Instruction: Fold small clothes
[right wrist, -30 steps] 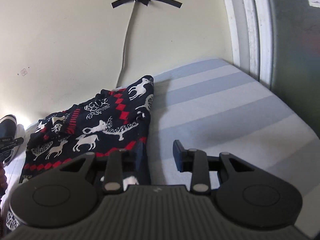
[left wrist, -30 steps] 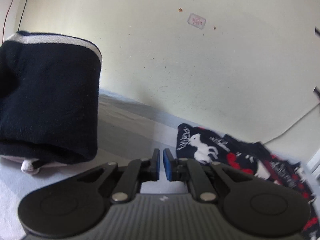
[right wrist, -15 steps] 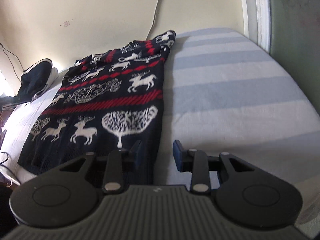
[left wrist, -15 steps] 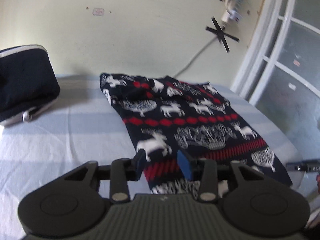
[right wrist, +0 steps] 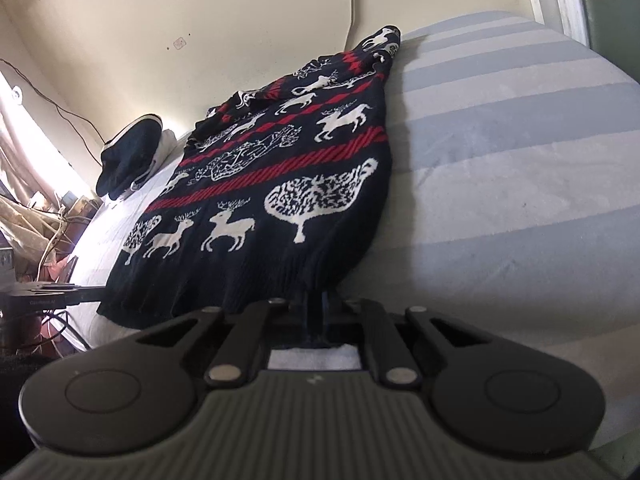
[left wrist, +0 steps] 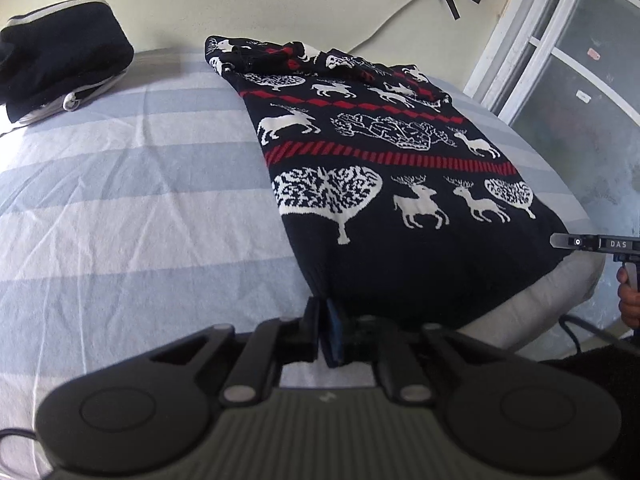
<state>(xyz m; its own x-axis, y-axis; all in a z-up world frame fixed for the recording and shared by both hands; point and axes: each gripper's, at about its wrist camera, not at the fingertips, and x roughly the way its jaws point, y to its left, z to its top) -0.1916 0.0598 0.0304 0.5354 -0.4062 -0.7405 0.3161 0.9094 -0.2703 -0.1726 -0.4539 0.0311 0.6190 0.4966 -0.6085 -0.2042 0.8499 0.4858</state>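
you're at the pickup step of the fold: the reindeer sweater [left wrist: 384,184] lies flat down the middle of the frame on the striped bed sheet [left wrist: 132,208], its collar end up near the wall and its plain dark hem at the bottom, just in front of both tools. your left gripper [left wrist: 322,330] has its jaws just closed, pinched on the hem's left corner in the lower centre of the left wrist view. your right gripper [right wrist: 318,316] has also just closed, narrow on the hem's right corner in the lower centre of the right wrist view. with both corners nipped, the next move likely calls for lifting the hem evenly and carrying it toward the collar, keeping both hands level so the fold line runs straight.

the knit looks thick and ribbed at the hem, soft and heavy enough to sag between your hands. its white deer, trees and red bands sit on navy. the sheet is thin cotton with fine creases. a folded dark garment [left wrist: 60,56] with pale trim sits in the upper left.
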